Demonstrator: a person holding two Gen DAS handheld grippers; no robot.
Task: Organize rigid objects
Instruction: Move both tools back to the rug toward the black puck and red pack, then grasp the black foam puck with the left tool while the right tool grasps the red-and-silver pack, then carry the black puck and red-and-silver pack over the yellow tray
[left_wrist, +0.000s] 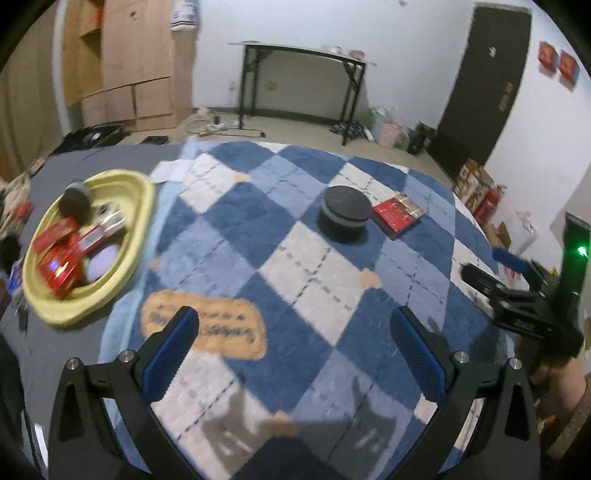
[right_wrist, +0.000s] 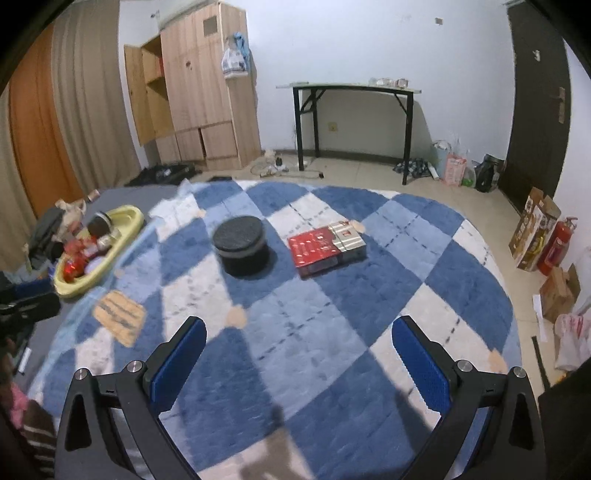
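Note:
A black round box (left_wrist: 345, 213) (right_wrist: 242, 245) sits on the blue checked rug (left_wrist: 295, 280) (right_wrist: 332, 314), with a flat red box (left_wrist: 398, 214) (right_wrist: 325, 248) just to its right. A yellow oval basin (left_wrist: 142, 206) (right_wrist: 127, 218) at the left holds red boxes (left_wrist: 61, 254), a black round box and other small items. My left gripper (left_wrist: 295, 328) hovers open above the rug, well short of both loose objects, nothing between its fingers. My right gripper (right_wrist: 298, 338) is open too, empty, nearer the red box. The right gripper's body (left_wrist: 528, 306) shows at the right edge of the left wrist view.
A tan label patch (left_wrist: 207, 325) (right_wrist: 120, 314) lies on the rug. A black-legged table (right_wrist: 354, 122), a wooden wardrobe (right_wrist: 199, 92) and a dark door (right_wrist: 535, 99) stand behind. Cartons and a red extinguisher (right_wrist: 556, 243) sit at the right; bags and clothes lie at the left.

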